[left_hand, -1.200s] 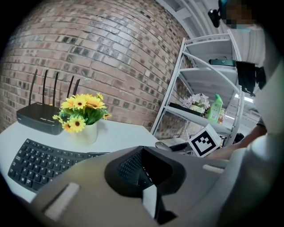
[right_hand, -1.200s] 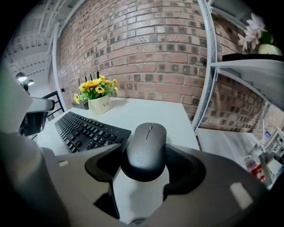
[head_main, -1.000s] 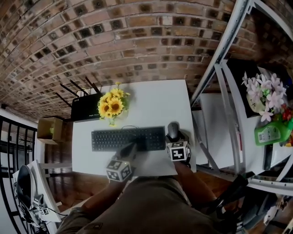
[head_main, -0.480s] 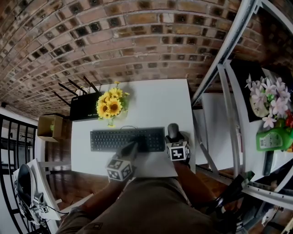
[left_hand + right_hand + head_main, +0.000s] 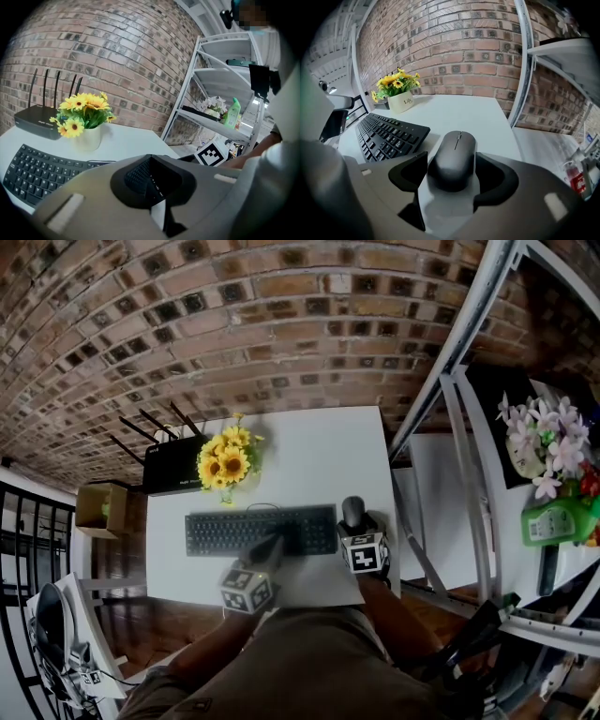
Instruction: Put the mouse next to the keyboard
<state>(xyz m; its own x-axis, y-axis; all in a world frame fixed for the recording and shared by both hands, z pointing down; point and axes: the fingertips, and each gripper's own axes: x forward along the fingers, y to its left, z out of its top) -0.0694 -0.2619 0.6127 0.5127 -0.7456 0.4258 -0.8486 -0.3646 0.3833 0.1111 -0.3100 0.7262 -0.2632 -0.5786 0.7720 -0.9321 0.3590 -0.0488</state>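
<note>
The right gripper [image 5: 451, 157] has its jaws drawn in narrow against the two sides of the mouse [image 5: 454, 143], which sits between them with its underside on the white table [image 5: 319, 451]; the rear half of the mouse lies inside the jaws and its front end pokes out toward the far brick wall [image 5: 281, 324]. The mouse is just beside the right end of the black keyboard [image 5: 261, 531], close to it but not touching, a strip of bare table showing between them. It is near the table's right edge. The left gripper [image 5: 152, 180] is closed with nothing in it, its two jaws meeting along one line. From the head view its tip points at the near edge of the keyboard, left of the mouse, though whether it touches the keys cannot be made out. Farther back, behind the keyboard's left half, stands a small white pot of yellow sunflowers [image 5: 225, 462], and to its left a black router [image 5: 173, 460] with antennas against the wall. A white metal shelf rack [image 5: 450, 399] rises just beyond the table's right side.
</note>
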